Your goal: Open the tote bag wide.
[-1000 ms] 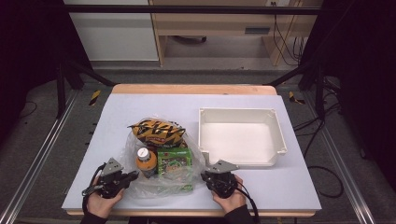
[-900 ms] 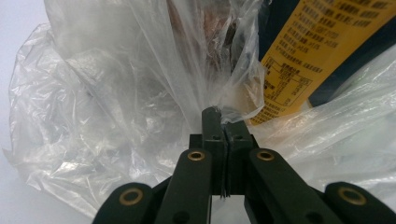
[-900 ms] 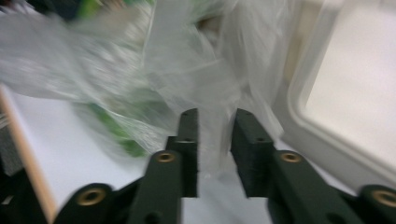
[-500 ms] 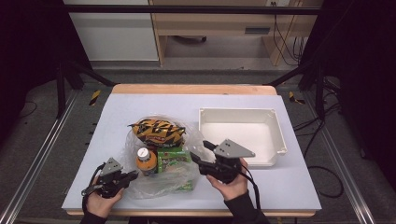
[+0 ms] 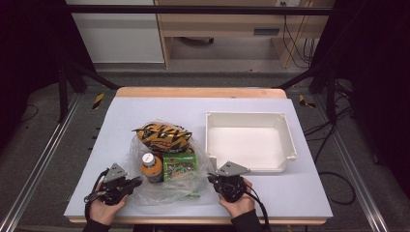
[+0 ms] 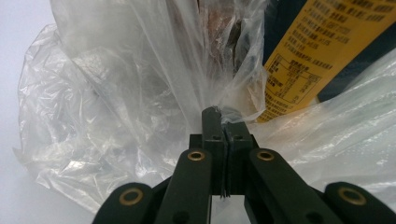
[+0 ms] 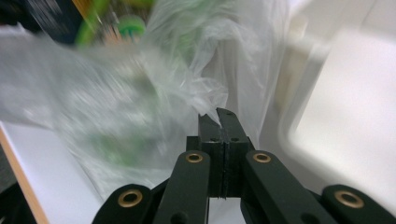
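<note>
Both pairs of jaws are fully closed on thin film of the clear plastic bag (image 5: 167,186), left gripper (image 6: 223,120) pinching a gathered fold at its tips, right gripper (image 7: 219,116), just closed, nipping only an edge. The bag lies between them on the surface (image 5: 300,193), holding a bottle (image 5: 151,166), green box (image 5: 179,166) and snack pack (image 5: 163,135). The right pinch looks shallow and may slip; uneven pulling could tear the film or spill the goods.
</note>
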Tool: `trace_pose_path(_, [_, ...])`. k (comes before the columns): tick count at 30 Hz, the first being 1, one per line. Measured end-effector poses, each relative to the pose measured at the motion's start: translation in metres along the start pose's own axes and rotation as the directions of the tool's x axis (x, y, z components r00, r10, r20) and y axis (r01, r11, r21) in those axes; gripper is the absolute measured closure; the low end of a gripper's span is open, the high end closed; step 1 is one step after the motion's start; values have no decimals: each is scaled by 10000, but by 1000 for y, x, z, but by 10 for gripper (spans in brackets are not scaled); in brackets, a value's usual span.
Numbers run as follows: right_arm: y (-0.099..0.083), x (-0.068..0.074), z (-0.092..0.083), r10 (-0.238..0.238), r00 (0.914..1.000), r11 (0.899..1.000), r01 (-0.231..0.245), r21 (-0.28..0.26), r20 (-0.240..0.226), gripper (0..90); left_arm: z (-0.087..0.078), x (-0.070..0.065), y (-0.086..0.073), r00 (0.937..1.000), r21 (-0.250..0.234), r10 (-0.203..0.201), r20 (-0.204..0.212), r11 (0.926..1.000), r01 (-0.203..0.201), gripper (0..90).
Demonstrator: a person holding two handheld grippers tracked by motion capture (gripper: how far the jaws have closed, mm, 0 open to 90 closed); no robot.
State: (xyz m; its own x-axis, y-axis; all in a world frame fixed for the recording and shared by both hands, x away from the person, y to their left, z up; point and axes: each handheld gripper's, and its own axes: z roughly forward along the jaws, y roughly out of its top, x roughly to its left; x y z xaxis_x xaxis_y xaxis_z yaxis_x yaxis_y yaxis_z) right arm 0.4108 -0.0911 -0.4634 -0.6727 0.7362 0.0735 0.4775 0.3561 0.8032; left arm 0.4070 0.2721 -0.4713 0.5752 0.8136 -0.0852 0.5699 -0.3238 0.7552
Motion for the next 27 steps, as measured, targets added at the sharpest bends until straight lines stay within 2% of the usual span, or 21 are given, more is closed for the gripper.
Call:
trace_pose_path(4, [-11, 0, 18, 223, 9994, 9986, -209, 477, -275, 900, -1, 1, -1, 10000, -103, -65, 68, 9999, 66, 888])
trace_pose_path(5, [-13, 1, 23, 89, 9998, 9984, -80, 559, -155, 898, -2, 2, 0, 9999, -167, -86, 103, 9998, 88, 881])
trace_pose_path(6, [-14, 2, 24, -40, 10000, 9985, 43, 550, -53, 895, -5, 2, 0, 9997, -389, -209, 148, 9990, 215, 861])
trace_pose_path(7, [-14, 2, 24, -150, 9999, 9986, 149, 511, 29, 859, -7, 3, 0, 9991, -532, -330, 270, 9980, 344, 804])
trace_pose_path(9, [-14, 1, 22, -294, 9994, 9983, 286, 508, 159, 801, -15, 5, 2, 9982, -1002, -413, 429, 9939, 454, 752])
trace_pose_path(11, [-16, -1, 17, -256, 9997, 9994, 257, 217, -23, 752, -24, 6, 7, 9974, -1597, -585, 420, 9851, 645, 679])
trace_pose_path(14, [-17, 0, 7, -407, 9989, 9991, 404, -140, -219, 660, -37, 6, 16, 9984, -2282, -552, 79, 9720, 556, 619])
trace_pose_path(16, [-17, 1, -4, -441, 9981, 9976, 417, -551, -434, 592, -43, 8, 23, 9981, -2624, -616, -93, 9633, 570, 579])
trace_pose_path(20, [-11, 4, -31, -432, 9968, 9902, 337, -1353, -677, 519, -54, 10, 34, 9984, -2935, -536, -170, 9548, 463, 552])
trace_pose_path(22, [-6, 5, -45, -480, 9964, 9847, 354, -1708, -701, 505, -57, 8, 37, 9990, -2980, -368, -241, 9541, 279, 553])
trace_pose_path(23, [-3, 5, -50, -510, 9964, 9815, 375, -1880, -678, 502, -56, 6, 38, 9994, -2898, -249, -227, 9569, 172, 572])
trace_pose_path(26, [15, 7, -66, -593, 9957, 9620, 380, -2704, -708, 529, -50, 1, 35, 9989, -2346, 79, -461, 9719, -185, 668])
trace_pose_path(27, [21, 9, -70, -669, 9951, 9546, 427, -2950, -726, 550, -47, 0, 34, 9993, -2244, 110, -368, 9743, -190, 699])
